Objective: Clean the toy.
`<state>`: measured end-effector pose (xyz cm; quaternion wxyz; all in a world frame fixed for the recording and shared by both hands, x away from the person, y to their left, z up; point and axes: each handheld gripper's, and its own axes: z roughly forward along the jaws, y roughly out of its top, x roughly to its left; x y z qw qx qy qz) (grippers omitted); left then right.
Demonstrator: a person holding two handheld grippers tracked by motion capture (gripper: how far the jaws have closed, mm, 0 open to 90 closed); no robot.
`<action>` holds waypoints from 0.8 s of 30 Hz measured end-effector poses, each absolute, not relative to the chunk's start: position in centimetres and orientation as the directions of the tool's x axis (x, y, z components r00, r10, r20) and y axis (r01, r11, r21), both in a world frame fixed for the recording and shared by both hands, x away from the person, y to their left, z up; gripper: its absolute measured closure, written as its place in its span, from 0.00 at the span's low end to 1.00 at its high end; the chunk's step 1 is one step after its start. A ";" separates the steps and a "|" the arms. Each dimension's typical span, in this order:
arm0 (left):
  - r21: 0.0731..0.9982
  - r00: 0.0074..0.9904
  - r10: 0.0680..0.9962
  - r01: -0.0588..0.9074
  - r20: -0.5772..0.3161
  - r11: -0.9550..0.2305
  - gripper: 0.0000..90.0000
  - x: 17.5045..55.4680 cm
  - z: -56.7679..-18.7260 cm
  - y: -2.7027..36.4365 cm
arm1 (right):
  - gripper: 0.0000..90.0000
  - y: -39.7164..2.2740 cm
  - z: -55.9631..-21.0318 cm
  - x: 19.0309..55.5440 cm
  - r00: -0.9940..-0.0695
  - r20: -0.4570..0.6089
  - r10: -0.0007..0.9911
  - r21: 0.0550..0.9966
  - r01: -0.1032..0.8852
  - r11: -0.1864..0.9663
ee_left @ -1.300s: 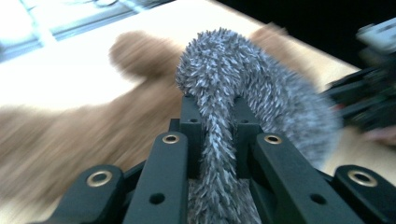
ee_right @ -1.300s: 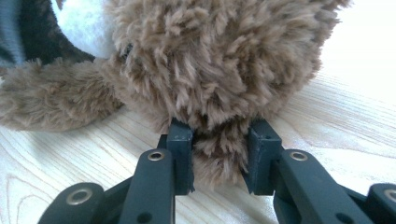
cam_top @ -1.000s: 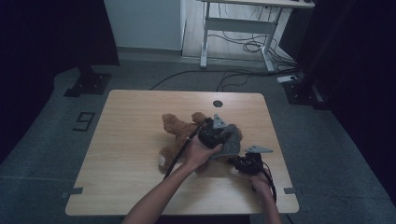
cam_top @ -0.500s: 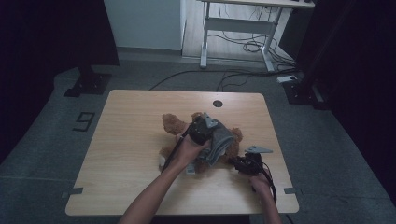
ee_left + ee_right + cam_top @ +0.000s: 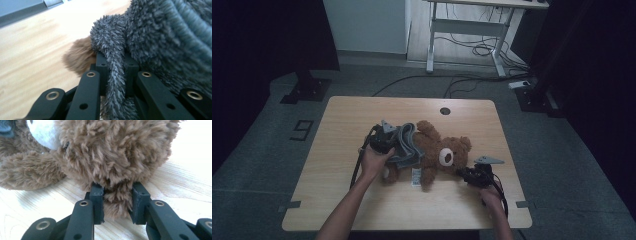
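A brown teddy bear (image 5: 437,155) lies on the wooden table (image 5: 357,112), its head with a white muzzle (image 5: 445,157) toward the right. A grey fuzzy garment (image 5: 406,145) is wrapped around its body. My left gripper (image 5: 396,145) sits at the bear's left side, shut on a strip of the grey fabric (image 5: 115,72), with brown fur (image 5: 78,58) just behind. My right gripper (image 5: 463,173) rests on the table by the bear's head, shut on a tuft of brown fur (image 5: 117,202) low on the head.
A white tag (image 5: 416,176) hangs from the bear near the front. A round hole (image 5: 444,110) is at the table's far edge. Beyond the table stand a white desk frame (image 5: 467,30), floor cables (image 5: 472,50) and a black stand base (image 5: 307,90).
My left gripper has moved left across the bear with the grey garment, drawing it off the head and down onto the body. The right gripper has stayed in place.
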<state>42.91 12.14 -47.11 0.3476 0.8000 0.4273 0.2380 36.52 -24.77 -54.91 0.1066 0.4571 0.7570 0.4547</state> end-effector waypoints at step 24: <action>0.831 0.592 0.802 0.405 0.078 -0.380 0.89 41.4 -40.7 10.4 | 0.77 -24.9 -55.0 36.6 -0.557 0.262 0.788 0.782 0.601 0.164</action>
